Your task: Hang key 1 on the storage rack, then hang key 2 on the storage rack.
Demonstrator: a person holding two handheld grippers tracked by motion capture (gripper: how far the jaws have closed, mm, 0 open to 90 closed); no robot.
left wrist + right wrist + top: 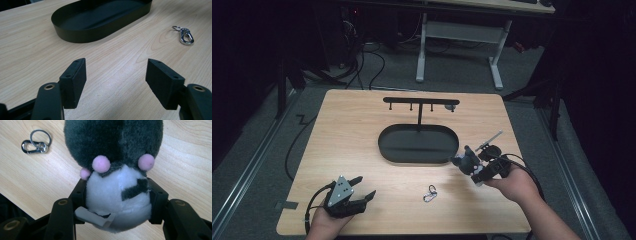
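Observation:
My right gripper (pixel 117 195) is shut on a small plush toy (pixel 115 165) with a dark grey furry part, a white belly and pink pom-poms; both pads press its white body. From above, that right gripper (pixel 476 169) holds the plush toy (pixel 467 160) just above the table, right of a black oval tray (pixel 387 150). A silver carabiner clip with a key ring (pixel 430 193) lies on the wood between the hands. My left gripper (pixel 362 187) rests low at the front left, its jaws wide apart and open over bare wood; the left gripper (pixel 116 80) faces the tray (pixel 75 35) and the clip (pixel 185 36).
A black stand with a crossbar and short hooks (pixel 419 102) rises behind the tray. The wooden table (pixel 352 130) ends close behind my hands. Cables trail from both grippers, and a white desk frame (pixel 457 35) stands on the floor beyond.

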